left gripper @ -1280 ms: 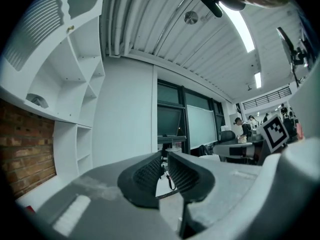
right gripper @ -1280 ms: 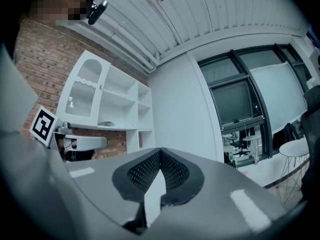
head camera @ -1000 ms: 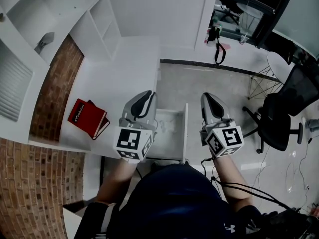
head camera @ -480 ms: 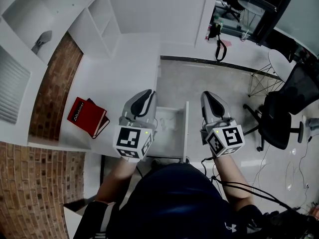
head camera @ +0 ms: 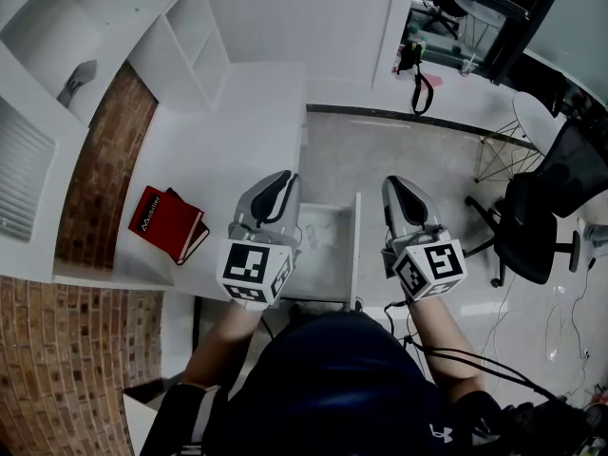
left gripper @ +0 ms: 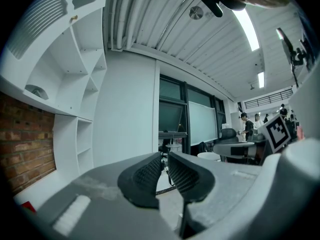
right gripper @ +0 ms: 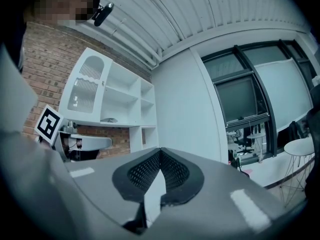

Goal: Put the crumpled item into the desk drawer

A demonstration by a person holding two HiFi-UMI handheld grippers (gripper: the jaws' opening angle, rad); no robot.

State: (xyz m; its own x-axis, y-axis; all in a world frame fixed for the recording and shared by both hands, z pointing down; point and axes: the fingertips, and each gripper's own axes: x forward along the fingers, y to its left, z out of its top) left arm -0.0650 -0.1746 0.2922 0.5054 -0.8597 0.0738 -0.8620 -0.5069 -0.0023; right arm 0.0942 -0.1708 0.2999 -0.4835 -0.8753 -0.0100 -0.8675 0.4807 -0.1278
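Observation:
The white desk drawer [head camera: 354, 245] stands pulled out below me, between my two grippers. A pale crumpled item [head camera: 320, 239] lies inside it, faint against the white bottom. My left gripper [head camera: 277, 180] is held up over the drawer's left edge, and my right gripper [head camera: 397, 184] just past its right edge. Both point away from me and upward. In the left gripper view the left gripper [left gripper: 165, 156] has its jaws together with only a hairline gap and nothing in them. In the right gripper view the right gripper [right gripper: 160, 151] is shut, tips touching, empty.
A red book [head camera: 166, 224] lies on the white desk [head camera: 237, 131] to the left, by a brick wall. White shelves [head camera: 190, 46] rise behind the desk. A black office chair [head camera: 546, 221] stands at the right on the grey floor.
Both gripper views have tipped slightly; the grippers otherwise hold their places over the drawer, still shut and empty.

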